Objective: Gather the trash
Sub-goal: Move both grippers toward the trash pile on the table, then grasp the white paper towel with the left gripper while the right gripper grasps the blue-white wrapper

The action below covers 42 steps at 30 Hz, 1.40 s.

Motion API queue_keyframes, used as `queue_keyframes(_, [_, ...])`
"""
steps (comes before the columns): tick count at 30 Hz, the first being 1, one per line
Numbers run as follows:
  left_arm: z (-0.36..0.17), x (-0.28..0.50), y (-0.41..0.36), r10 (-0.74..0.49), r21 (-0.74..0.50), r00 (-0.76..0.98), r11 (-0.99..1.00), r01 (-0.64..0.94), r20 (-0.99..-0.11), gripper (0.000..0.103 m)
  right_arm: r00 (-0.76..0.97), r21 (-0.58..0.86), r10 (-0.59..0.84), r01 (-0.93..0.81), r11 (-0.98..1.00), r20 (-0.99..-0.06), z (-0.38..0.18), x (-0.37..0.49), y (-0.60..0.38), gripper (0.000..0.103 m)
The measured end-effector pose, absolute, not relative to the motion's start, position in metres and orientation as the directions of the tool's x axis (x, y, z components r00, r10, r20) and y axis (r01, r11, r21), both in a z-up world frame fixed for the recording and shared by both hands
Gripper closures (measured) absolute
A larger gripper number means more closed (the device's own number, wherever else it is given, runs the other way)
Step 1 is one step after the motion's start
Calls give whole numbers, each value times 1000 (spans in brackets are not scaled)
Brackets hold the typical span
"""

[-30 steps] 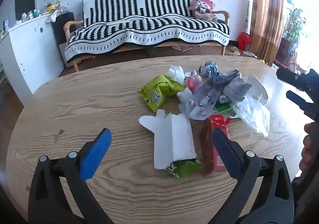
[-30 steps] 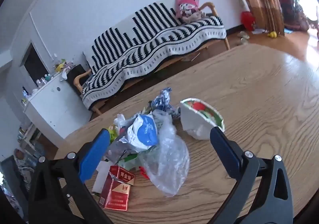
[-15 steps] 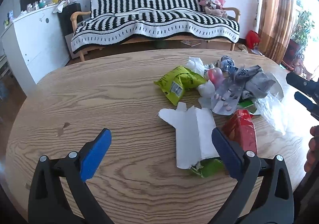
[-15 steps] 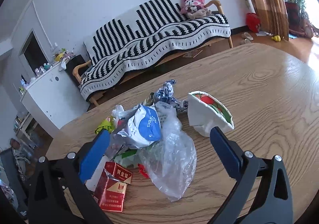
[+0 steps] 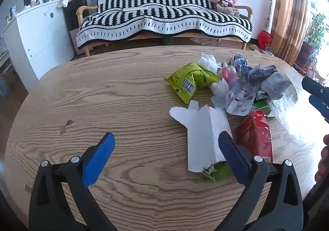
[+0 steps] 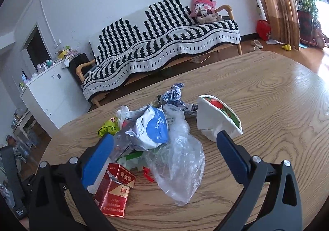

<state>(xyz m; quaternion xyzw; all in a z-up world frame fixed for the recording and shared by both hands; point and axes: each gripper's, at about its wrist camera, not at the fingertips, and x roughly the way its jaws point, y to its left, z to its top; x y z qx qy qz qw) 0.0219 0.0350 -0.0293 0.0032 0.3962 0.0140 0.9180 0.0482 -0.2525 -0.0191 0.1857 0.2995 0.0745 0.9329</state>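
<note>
Oval wooden table (image 5: 102, 97), trash heaped toward its right half as seen from the left wrist view. Largest piece: clear plastic bag (image 6: 178, 161), limp, crinkled and likely slippery; best pinched at a bunched fold, since a flat sheet would probably slide between the pads. It lies directly ahead of the right gripper (image 6: 164, 157), between its spread fingers, which hold nothing. Next, the flattened white carton (image 5: 203, 132), light and fairly stiff; an edge grip should hold. Its lower right corner is overlapped by the right-hand finger of the left gripper (image 5: 164, 157), whose fingers are also wide apart and empty, so most of the gap faces bare wood to the carton's left. White paper bowl (image 6: 218, 120), tipped on its side, thin-walled, crushable; take by the rim. It sits just beyond the right gripper's right finger. Wipes pack (image 6: 152, 126), soft and puffy, resting on the heap above the bag. Green snack wrapper (image 5: 191, 81), crumpled film, light, springy, well ahead of the left gripper. Red cigarette box (image 6: 115, 187), torn open, light card, should take a squeeze across its flat faces; it lies just beside the right gripper's left finger. Blister sheet of pills (image 5: 240, 97), thin foil, stiff but bendable, in the heap's middle.
</note>
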Motion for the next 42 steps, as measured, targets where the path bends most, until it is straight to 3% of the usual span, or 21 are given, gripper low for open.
queue_keyframes(13, [-33,25,34,7,-11,690,1000,-22,-724,5,781,379,248,-16,925,-573,-20,49,-261,6])
queue_keyframes(20, [-36,25,28,-28,-12,680,1000,29,-733,5,817,278,190,-39,960,-544,-21,36,-275,6])
queue_keyframes(28, [-34,39,23,-94,-86,665,995,46,-741,5,769,340,334,-162,927,-545,-22,55,-248,6])
queue_keyframes(33, [-44,50,9,-55,-1,652,997,82,-756,5,751,311,318,-157,937,-579,-24,88,-224,6])
queue_keyframes(39, [-53,51,8,-91,-26,609,993,114,-788,5,750,212,256,-157,965,-610,-28,117,-201,6])
queue_keyframes(42, [-53,49,5,-46,27,625,994,108,-779,7,721,221,271,-166,961,-638,-34,120,-200,15])
